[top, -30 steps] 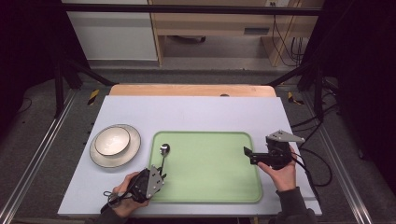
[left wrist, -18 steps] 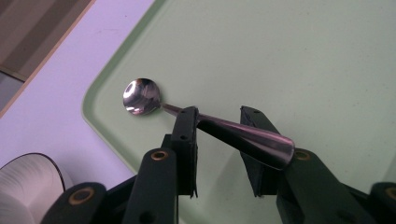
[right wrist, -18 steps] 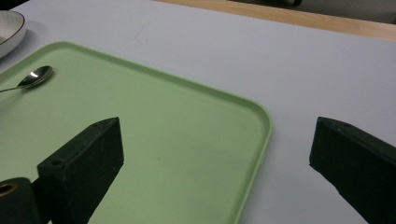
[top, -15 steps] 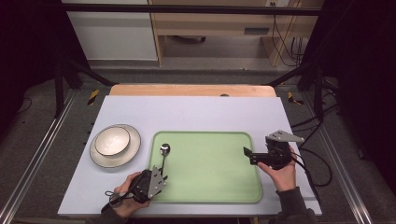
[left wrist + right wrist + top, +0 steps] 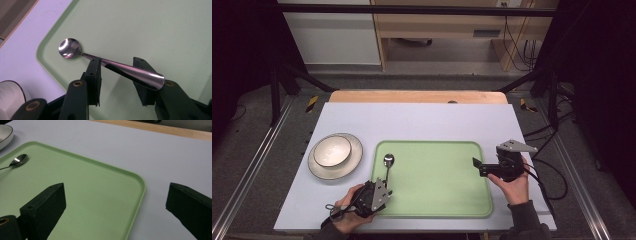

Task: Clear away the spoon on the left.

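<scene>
A shiny metal spoon (image 5: 388, 164) lies on the green tray (image 5: 437, 200) near its left edge, bowl end pointing away from me. My left gripper (image 5: 384, 186) sits low at the tray's near left corner. In the left gripper view the spoon's handle (image 5: 120, 68) runs slantwise between the jaws. The jaws have just been opening and stand wider than the handle, so the left gripper (image 5: 117, 61) is open. My right gripper (image 5: 476, 166) hovers over the tray's right edge, open with nothing between its fingers (image 5: 117, 186).
A pale bowl (image 5: 332, 150) rests on a plate (image 5: 348, 167) left of the tray on the light tabletop. The tray's flat green middle (image 5: 100, 195) is bare. A wooden strip (image 5: 417, 96) borders the table's far edge. Cables trail off the right side.
Both hands and the spoon keep their places. The spread of the left jaws is too small in the high view to compare.
</scene>
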`<state>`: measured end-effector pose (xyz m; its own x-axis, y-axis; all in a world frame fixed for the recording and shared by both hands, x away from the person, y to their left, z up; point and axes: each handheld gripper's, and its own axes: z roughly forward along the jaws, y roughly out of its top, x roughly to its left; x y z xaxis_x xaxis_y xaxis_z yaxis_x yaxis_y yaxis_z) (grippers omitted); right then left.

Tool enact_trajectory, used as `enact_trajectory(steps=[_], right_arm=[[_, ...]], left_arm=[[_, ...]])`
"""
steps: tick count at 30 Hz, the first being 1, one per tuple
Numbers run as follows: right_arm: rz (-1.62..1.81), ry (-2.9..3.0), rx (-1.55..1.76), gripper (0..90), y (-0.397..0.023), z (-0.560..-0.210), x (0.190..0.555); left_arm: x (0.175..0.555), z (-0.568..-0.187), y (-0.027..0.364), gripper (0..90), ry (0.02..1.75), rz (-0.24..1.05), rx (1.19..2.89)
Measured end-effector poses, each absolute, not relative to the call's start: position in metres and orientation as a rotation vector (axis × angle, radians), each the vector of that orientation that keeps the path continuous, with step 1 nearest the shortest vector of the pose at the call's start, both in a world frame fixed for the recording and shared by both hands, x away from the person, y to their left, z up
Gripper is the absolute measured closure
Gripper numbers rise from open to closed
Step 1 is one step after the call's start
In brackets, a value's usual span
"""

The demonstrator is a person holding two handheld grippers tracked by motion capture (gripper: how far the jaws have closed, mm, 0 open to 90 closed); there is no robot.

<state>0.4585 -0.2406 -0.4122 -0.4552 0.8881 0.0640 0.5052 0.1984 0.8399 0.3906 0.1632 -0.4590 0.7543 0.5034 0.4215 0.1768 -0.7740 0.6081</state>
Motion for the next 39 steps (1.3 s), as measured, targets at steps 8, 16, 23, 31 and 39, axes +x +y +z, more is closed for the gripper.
enact_trajectory(steps=[8,16,23,31,39], right_arm=[[1.163,2.045,1.298,3.2,-0.2403,-0.4125,0.4587],[1.161,2.046,1.296,3.1,-0.2406,-0.4123,0.4586],[1.165,2.042,1.298,3.1,-0.2409,-0.4120,0.4586],[1.163,2.041,1.300,3.0,-0.2412,-0.4118,0.4585],[1.162,2.039,1.303,2.7,-0.2412,-0.4116,0.4583]], left_arm=[[0.3928,-0.4607,0.1632,54.7,0.527,0.756,2.413],[0.3937,-0.4609,0.1634,51.6,0.535,0.744,2.413],[0.3948,-0.4604,0.1641,45.1,0.551,0.721,2.410],[0.3970,-0.4600,0.1647,35.7,0.580,0.674,2.412],[0.3969,-0.4585,0.1651,30.5,0.589,0.652,2.410]])
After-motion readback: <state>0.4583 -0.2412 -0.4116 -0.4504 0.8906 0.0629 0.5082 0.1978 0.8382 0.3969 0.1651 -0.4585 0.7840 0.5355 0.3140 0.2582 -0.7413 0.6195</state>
